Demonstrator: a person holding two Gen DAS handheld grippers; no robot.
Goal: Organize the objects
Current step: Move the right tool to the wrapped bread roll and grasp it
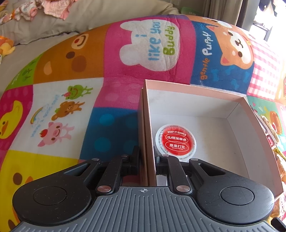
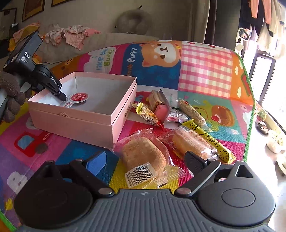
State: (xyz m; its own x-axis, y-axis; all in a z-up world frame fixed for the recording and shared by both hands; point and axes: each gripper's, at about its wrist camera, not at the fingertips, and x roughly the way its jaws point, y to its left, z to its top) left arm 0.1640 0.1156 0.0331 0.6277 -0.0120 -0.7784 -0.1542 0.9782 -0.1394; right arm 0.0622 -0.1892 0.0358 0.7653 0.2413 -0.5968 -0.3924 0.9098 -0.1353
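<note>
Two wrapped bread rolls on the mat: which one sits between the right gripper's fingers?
The left roll, the one with the barcode sticker facing the camera. It lies between the open right gripper fingers; the other roll lies beside the yellow cheese stick.

Under me lies a patchwork play mat of cartoon animals, edged in green. Past it I see a beige sofa strewn with pink baby clothes and a grey neck pillow (propped against the backrest). Framed pictures hang on the wall. Harsh daylight floods through the window at right, above potted plants on the floor.
</note>
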